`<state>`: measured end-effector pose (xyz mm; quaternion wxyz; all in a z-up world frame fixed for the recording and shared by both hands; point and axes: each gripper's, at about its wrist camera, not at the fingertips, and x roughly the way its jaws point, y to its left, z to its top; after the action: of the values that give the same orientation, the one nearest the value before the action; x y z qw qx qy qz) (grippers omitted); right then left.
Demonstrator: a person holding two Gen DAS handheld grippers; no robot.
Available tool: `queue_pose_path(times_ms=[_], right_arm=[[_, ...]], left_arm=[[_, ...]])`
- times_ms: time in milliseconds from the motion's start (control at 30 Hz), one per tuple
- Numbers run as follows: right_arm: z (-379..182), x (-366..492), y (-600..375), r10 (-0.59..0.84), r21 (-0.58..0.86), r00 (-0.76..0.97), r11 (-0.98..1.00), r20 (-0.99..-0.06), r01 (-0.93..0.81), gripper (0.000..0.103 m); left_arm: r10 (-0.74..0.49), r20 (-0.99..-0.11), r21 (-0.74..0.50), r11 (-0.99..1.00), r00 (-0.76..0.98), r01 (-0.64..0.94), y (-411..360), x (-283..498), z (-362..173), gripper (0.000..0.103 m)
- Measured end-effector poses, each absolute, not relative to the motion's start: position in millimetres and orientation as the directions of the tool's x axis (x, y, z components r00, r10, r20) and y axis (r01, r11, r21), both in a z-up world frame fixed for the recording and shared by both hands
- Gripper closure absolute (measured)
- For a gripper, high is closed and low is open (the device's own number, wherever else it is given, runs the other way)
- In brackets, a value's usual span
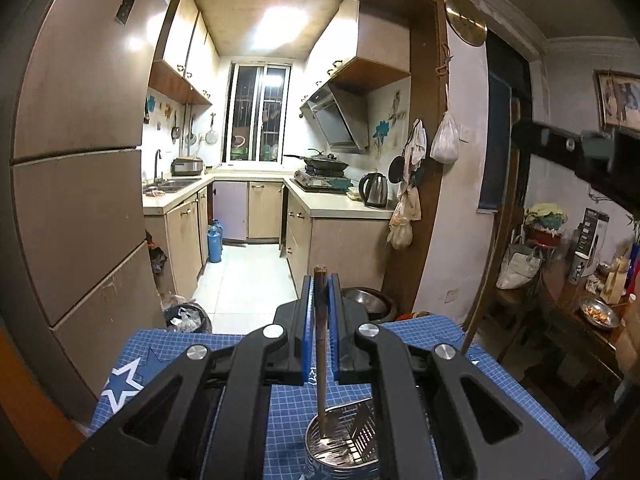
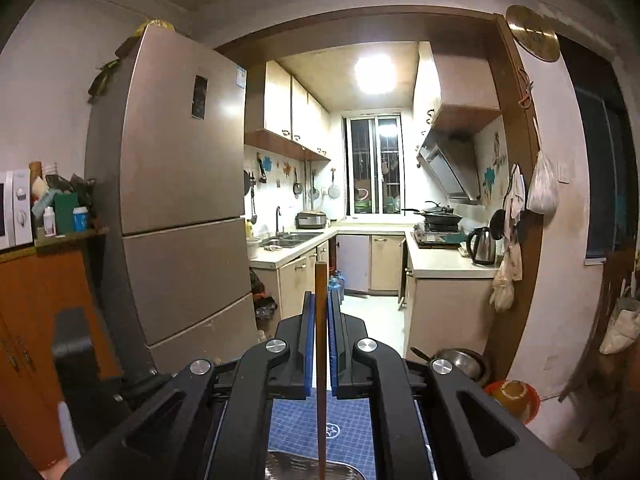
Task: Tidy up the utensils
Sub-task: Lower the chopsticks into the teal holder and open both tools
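Two grippers, left (image 1: 320, 308) and right (image 2: 320, 320), each clamp one wooden chopstick (image 1: 320, 344) over a blue grid tablecloth (image 1: 168, 344) (kitchen (image 1: 256, 184) ahead); the left chopstick's tip stands in a perforated steel utensil holder (image 1: 340, 444).

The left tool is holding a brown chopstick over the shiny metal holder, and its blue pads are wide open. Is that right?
Not quite. The left tool does hold a brown chopstick over the shiny metal holder, but its blue pads are shut on the chopstick, not wide open. The left wrist view shows it.
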<state>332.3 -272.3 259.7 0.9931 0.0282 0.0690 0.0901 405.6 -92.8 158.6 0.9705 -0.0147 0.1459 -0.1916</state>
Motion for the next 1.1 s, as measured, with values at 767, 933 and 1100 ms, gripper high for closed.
queue_pose_path(times_ms=[767,933,1100], right_arm=[[137.4,289.7,-301.0,0.134,0.132,0.964,0.986,-0.228,-0.106,0.025],[153.2,193.3,-321.7,0.044,0.047,0.997,0.998,-0.070,-0.041,0.019],[161.8,92.2,-336.9,-0.024,0.011,0.992,1.000,0.122,0.023,0.003]], left_arm=[[-0.323,-0.308,-0.095,0.946,0.895,0.309,-58.7,370.1,126.2,0.094],[-0.331,-0.227,-0.107,0.943,0.916,0.314,-20.0,320.7,152.0,0.094],[-0.337,-0.127,-0.063,0.941,0.933,0.331,8.8,251.4,173.8,0.094]])
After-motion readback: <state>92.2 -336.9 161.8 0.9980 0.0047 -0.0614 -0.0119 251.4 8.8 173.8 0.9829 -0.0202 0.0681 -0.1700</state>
